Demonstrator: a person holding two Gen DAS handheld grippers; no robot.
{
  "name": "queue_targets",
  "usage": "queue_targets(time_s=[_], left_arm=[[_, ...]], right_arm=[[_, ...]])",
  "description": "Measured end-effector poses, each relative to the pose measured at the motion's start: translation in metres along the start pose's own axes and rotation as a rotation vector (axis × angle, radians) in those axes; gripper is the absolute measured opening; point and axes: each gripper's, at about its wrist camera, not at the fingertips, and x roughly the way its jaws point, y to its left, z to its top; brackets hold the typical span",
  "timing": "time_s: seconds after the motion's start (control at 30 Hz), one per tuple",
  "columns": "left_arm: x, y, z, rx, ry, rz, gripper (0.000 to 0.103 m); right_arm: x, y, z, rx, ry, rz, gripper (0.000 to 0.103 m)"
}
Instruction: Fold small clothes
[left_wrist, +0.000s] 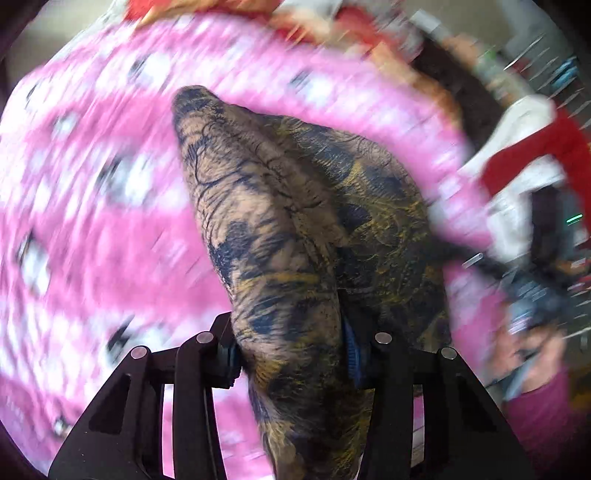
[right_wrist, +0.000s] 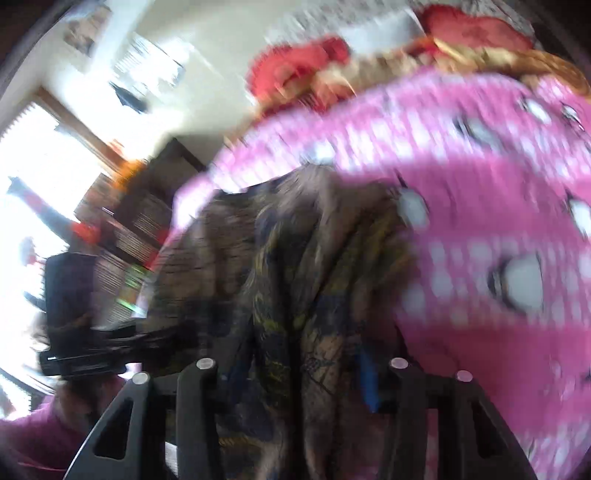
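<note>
Bed cover (left_wrist: 92, 192): pink with white dots and small dark-and-white figures, filling most of both views (badly blurred).
Cloth (left_wrist: 295, 221): brown and tan garment with dark blue and yellow print, bunched into long folds, lifted above the bed cover and stretched between both tongs.
Cushions (right_wrist: 295, 70): red with a gold edge, at the far edge of the bed cover.
Red and white fabric (left_wrist: 528, 158): lying at the right edge of the left wrist view, just past the bed cover.
Left tongs (left_wrist: 291, 358): clamped on a thick fold of the cloth; the blue pads (left_wrist: 351, 350) press into it from both sides, and the fold runs forward and up from the tips.
Right tongs (right_wrist: 303, 373): gripping another bunch of the same cloth, which drapes over and between the black fingers; a blue pad (right_wrist: 367, 380) shows against the fabric on the right.
Sleeve (left_wrist: 543, 413): magenta, at the lower right of the left wrist view, beside a blurred hand.
Window (right_wrist: 40, 155): bright, at the left of the right wrist view.
</note>
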Motion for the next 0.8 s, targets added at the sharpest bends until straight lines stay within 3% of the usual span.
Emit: queue_targets(time_s=[0.03,0.1,0.23,0.33,0.43,0.47,0.53,0.57,0.63,0.8], left_arm=[[-0.001,0.009,-0.007,-0.023,-0.003,0.010,0.053],[-0.013,0.015,-0.012,-0.049,-0.042,0.003,0.055],[-0.040,0.006,-0.014,-0.021,-0.151,0.107,0.059],[-0.035,0.002,-0.016,-0.002,-0.171,0.159,0.061],[-0.012,-0.009,-0.009,0.026,-0.178,0.234,0.061],[-0.005,-0.011,-0.011,0.032,-0.177,0.249,0.061],[0.000,-0.009,-0.010,0.032,-0.191,0.240,0.061],[0.002,-0.008,-0.012,0.020,-0.205,0.235,0.061],[0.001,-0.006,-0.012,0.003,-0.210,0.234,0.061],[-0.006,-0.009,-0.013,-0.012,-0.232,0.244,0.061]], right_arm=[[-0.001,0.001,-0.005,-0.016,-0.008,-0.054,0.048],[-0.015,0.005,-0.007,-0.041,-0.042,-0.123,0.048],[-0.048,0.036,0.006,-0.111,-0.122,-0.065,0.048],[-0.027,0.073,0.015,-0.221,-0.095,0.012,0.048],[0.013,0.084,0.017,-0.259,-0.047,-0.039,0.047],[0.033,0.079,0.018,-0.259,-0.011,-0.098,0.044],[0.055,0.063,0.016,-0.250,0.025,-0.205,0.036],[0.060,0.054,0.016,-0.227,0.039,-0.218,0.036],[0.055,0.047,0.016,-0.178,0.017,-0.184,0.036],[0.020,0.072,-0.002,-0.261,-0.004,-0.212,0.045]])
